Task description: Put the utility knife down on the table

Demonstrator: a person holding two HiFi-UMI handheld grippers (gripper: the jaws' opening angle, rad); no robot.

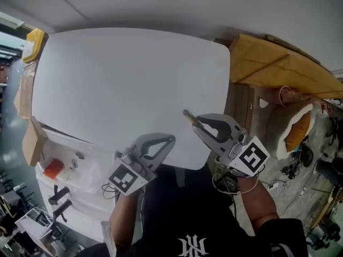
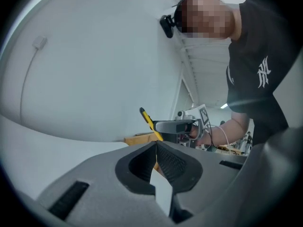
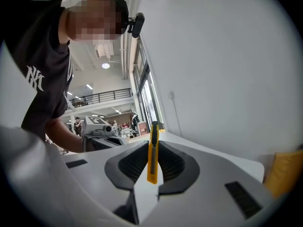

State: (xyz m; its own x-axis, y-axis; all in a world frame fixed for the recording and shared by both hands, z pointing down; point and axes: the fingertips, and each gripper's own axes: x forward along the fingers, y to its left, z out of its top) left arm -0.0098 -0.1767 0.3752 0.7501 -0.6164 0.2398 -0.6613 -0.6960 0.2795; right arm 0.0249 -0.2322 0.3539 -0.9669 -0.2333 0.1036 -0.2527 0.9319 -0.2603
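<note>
My right gripper [image 1: 198,124] is shut on a yellow utility knife [image 1: 188,115], which sticks out past the jaws over the near right part of the white table [image 1: 128,79]. In the right gripper view the knife [image 3: 152,150] stands clamped edge-on between the dark pads. From the left gripper view the knife [image 2: 149,122] slants up out of the right gripper [image 2: 174,126]. My left gripper [image 1: 169,140] hovers at the table's near edge, to the left of the right one. Its jaws are shut with nothing between them, and they meet in the left gripper view [image 2: 156,146].
Flattened cardboard boxes [image 1: 278,63] lean by the table's right side. A yellow object [image 1: 35,40] sits at the far left corner. Left of me stands a white cart [image 1: 64,181] with a red item [image 1: 53,168] and a cardboard piece [image 1: 32,143].
</note>
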